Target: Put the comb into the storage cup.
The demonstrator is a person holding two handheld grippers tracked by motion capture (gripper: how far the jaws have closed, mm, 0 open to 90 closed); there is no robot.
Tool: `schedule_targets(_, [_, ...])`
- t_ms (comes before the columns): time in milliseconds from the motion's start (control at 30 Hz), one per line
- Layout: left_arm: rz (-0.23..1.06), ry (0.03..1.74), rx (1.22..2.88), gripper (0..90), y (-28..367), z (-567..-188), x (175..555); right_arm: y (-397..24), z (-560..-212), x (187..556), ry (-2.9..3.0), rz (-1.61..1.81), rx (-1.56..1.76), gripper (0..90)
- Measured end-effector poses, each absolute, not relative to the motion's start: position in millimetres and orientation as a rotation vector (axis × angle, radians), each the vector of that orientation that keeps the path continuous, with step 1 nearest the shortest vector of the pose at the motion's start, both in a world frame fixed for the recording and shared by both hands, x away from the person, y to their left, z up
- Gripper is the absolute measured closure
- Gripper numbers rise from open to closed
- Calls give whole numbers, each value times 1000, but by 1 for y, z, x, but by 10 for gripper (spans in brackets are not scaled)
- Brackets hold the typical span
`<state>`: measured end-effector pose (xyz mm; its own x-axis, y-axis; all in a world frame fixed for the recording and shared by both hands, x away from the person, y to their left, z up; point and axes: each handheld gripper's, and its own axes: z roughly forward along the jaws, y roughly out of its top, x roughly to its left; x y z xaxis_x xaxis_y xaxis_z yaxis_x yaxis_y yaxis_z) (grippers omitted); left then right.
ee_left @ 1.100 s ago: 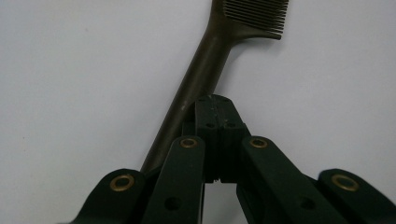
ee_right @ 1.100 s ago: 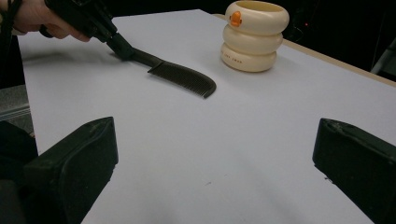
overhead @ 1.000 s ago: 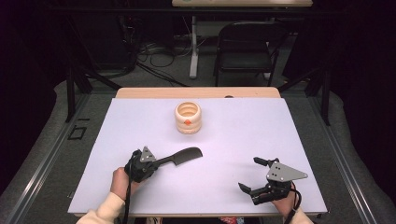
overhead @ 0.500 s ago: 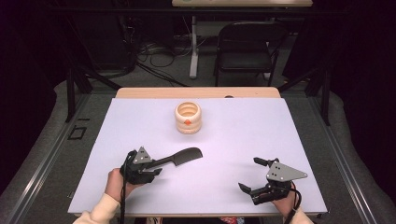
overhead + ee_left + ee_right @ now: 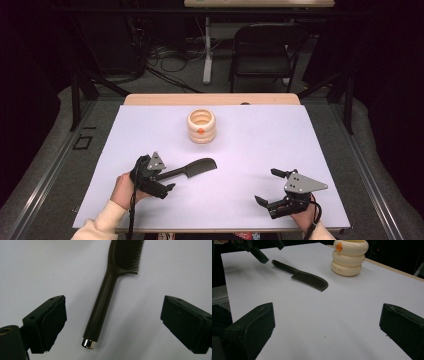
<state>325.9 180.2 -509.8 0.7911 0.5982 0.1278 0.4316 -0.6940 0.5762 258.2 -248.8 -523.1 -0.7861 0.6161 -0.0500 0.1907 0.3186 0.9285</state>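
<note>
A black comb [image 5: 194, 168] lies flat on the white table [image 5: 260, 145], its handle pointing toward my left gripper [image 5: 167, 178]. That gripper's jaws have just been opening and now stand wide. In the left gripper view the comb [image 5: 105, 295] rests on the table between the jaws of the left gripper [image 5: 115, 315], with neither pad touching it. My right gripper [image 5: 267, 186] hovers open at the front right with nothing between its jaws. From the right gripper [image 5: 324, 325] I see the comb [image 5: 299, 275] and the left gripper [image 5: 257, 250] farther off.
A cream ribbed cup [image 5: 201, 126] with an orange mark stands upright in the far middle of the table, and is also in the right gripper view as the cup [image 5: 349, 256]. Beyond the far wooden edge [image 5: 210, 99] are a black chair [image 5: 265, 50] and floor cables.
The left gripper's jaws opened off the comb's handle and the gripper rose a little; the comb stays on the table. The right gripper has not moved.
</note>
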Motion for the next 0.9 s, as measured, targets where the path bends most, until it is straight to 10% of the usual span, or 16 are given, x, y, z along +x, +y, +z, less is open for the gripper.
schedule_targets(900, [405,731,2585,0,167,-505,350,-247,-522,257,2197,1467,706,0])
